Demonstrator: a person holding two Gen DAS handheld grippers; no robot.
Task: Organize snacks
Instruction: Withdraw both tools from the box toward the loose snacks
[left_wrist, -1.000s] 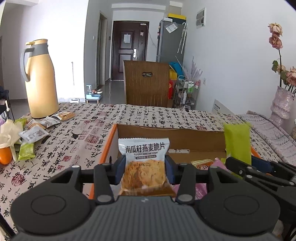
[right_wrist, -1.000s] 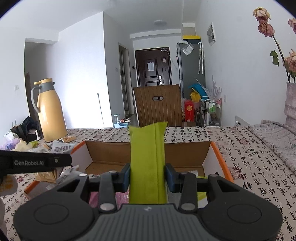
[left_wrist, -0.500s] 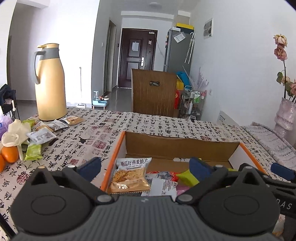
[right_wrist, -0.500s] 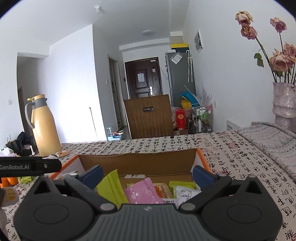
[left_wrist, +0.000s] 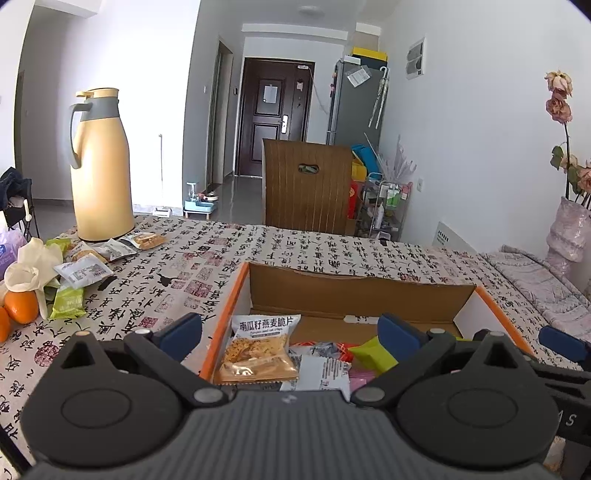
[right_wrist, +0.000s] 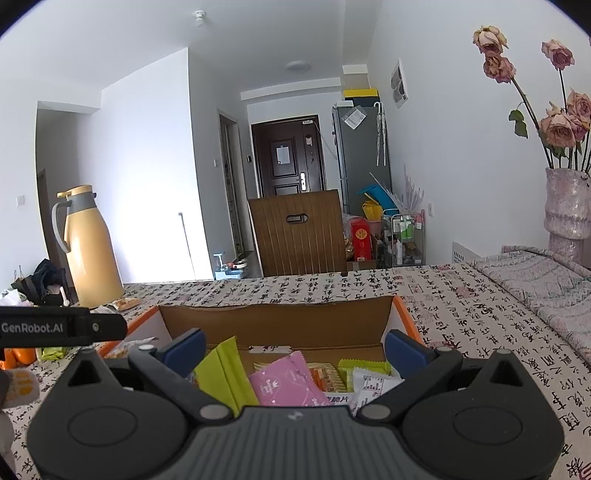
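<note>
While gripper (left_wrist: 290, 334) agape, crisps packet (left_wrist: 256, 350) beneath

Home, apt living/dining area: table (left_wrist: 295, 251) w/ calligraphy-print cloth, yellow thermos jug (left_wrist: 99, 166), wooden chair (left_wrist: 306, 188), dark entry door (left_wrist: 275, 114) down the hall, grey fridge (left_wrist: 354, 107), dried roses in vase (right_wrist: 567, 206), cluttered utility cart (left_wrist: 388, 206) by the wall.

A second ago each hand-held gripper pinched a packet. Now the left hand-held gripper (left_wrist: 290, 334) stands wide open, its oat crisp packet (left_wrist: 258, 347) lying in the box (left_wrist: 354, 286) below it. The right hand-held gripper (right_wrist: 295, 349) gapes too, its green packet (right_wrist: 223, 371) dropped among the snacks.
</note>
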